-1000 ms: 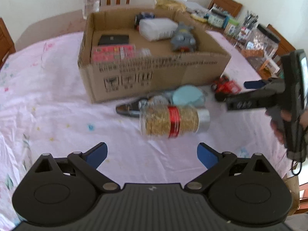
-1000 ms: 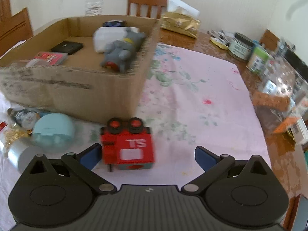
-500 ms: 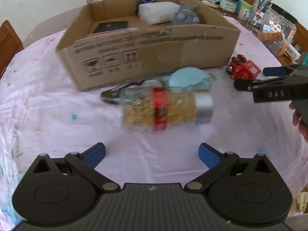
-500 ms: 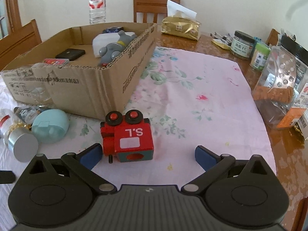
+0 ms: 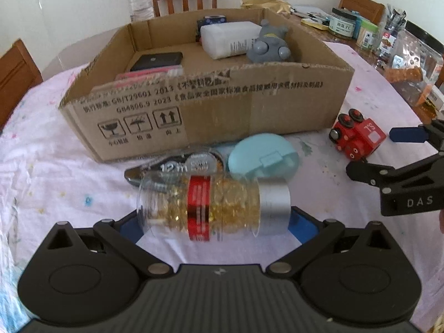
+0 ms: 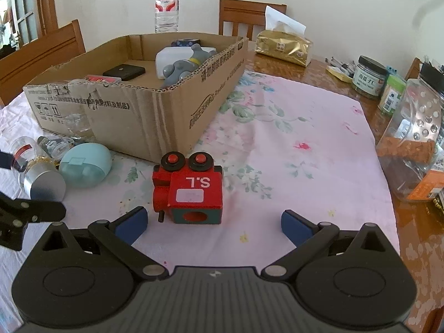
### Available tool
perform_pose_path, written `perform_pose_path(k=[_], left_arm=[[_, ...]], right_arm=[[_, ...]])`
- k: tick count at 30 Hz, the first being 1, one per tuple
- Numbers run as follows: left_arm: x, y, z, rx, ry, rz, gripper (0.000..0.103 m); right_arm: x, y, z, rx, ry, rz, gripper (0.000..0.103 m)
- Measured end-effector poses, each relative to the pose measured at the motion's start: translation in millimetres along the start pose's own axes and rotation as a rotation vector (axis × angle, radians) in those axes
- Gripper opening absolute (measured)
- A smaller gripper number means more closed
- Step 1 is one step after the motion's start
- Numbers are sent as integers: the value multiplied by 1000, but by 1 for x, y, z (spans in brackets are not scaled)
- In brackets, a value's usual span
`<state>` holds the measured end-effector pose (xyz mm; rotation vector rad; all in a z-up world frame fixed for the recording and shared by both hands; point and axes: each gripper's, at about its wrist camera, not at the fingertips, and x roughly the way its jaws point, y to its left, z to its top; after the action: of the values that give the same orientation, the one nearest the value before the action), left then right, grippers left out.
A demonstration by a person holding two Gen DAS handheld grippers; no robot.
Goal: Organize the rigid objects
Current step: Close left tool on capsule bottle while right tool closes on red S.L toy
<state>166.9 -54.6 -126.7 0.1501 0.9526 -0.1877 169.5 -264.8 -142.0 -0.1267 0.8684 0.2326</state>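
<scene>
Straddling a clear jar of golden capsules [image 5: 213, 208] that lies on its side on the pink cloth-covered surface [image 5: 41, 166], the left tongs [image 5: 213, 222] stand wide open, their blue pads at either end of the jar; whether they touch it cannot be told. Just behind the jar lie a mint-green case [image 5: 262, 156] and a tape dispenser [image 5: 177, 165], both close against the front wall of an open cardboard box [image 5: 211, 111]. Inside the box sit a grey toy figure [image 5: 270, 45], a white bottle [image 5: 227, 37] and a black case [image 5: 158, 61]. To the right, the right tongs [image 6: 213, 223] are also spread open and hold nothing, hovering just short of a red wooden toy train [image 6: 191, 188] marked "S.L", which rests on the cloth near the box's corner
</scene>
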Motion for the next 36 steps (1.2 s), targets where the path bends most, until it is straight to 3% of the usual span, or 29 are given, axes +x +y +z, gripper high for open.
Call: perform_pose_path(k=[6, 12, 21, 31, 36], left_arm=[[-11, 1, 4, -12, -33, -1, 93], [-14, 14, 2, -49, -21, 3, 93], [-21, 41, -14, -100, 2, 26, 93], [-15, 42, -23, -118, -1, 34, 94], [-14, 43, -21, -121, 7, 32, 94]], right_arm=[[1, 0, 1, -3, 1, 3, 103], [2, 10, 3, -4, 4, 7, 103], [9, 44, 14, -82, 17, 77, 103], [13, 39, 26, -125, 66, 73, 103], [10, 39, 29, -159, 65, 78, 91]])
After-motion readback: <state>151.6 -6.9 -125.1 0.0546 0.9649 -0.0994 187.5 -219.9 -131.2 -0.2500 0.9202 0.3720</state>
